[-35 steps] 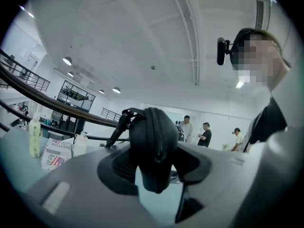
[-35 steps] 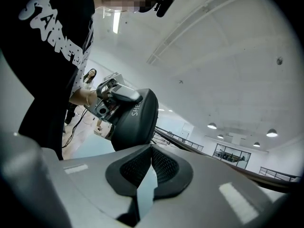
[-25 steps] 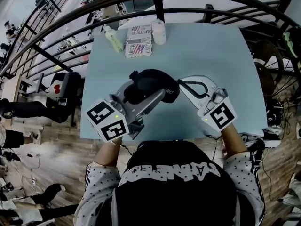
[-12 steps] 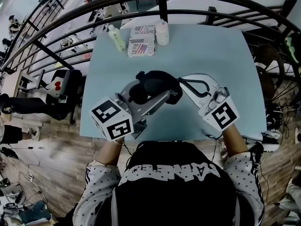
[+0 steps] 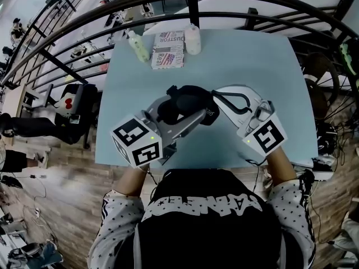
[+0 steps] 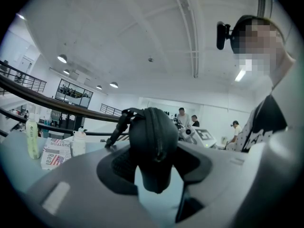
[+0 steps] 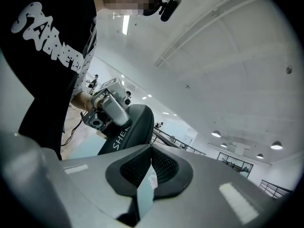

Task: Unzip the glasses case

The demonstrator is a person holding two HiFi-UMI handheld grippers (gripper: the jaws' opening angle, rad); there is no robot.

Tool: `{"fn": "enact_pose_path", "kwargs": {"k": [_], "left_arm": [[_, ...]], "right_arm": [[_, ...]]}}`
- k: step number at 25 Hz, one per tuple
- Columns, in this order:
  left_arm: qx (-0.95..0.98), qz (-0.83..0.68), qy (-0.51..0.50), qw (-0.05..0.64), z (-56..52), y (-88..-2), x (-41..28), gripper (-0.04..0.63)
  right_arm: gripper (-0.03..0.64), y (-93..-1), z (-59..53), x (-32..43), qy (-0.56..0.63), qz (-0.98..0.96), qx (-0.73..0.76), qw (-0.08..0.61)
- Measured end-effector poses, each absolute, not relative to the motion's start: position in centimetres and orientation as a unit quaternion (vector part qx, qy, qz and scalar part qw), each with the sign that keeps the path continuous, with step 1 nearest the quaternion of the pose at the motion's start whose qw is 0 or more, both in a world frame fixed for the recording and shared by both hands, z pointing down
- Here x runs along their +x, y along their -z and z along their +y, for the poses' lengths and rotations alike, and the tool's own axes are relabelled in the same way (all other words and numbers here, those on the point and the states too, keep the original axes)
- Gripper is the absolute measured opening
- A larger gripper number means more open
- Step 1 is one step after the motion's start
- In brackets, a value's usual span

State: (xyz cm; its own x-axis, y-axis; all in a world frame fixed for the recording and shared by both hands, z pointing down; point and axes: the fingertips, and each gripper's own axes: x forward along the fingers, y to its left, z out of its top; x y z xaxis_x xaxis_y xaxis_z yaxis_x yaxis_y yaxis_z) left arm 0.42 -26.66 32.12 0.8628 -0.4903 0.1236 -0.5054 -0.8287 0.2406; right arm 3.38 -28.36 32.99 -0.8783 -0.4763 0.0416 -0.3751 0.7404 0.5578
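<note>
Your left gripper (image 6: 156, 167) has its jaws clamped on the glasses case (image 6: 154, 146) and holds it end-on over the tabletop (image 5: 252, 60), with the case's carry loop sticking out at its far side. The zip seam that runs over the near end of the case looks shut along all that shows, so I judge the unzipping itself not yet begun. Your right gripper (image 7: 151, 148) is at the case's right end, jaws pressed fully together, tips right at the case's edge. Whether they have the zip pull pinched is too small to tell. Left to do: make sure the pull is caught, then draw it round the case
</note>
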Motion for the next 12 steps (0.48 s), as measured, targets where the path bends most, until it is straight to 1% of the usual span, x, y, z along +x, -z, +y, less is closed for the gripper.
{"fn": "enact_pose_path", "kwargs": {"k": [12], "left_arm": [[0.958, -0.252, -0.046, 0.132, -26.7, -32.7, 1.0, 0.000]], "right_arm": [[0.008, -31.9, -28.4, 3.0, 0.293, -0.927, 0.219, 0.088]]}}
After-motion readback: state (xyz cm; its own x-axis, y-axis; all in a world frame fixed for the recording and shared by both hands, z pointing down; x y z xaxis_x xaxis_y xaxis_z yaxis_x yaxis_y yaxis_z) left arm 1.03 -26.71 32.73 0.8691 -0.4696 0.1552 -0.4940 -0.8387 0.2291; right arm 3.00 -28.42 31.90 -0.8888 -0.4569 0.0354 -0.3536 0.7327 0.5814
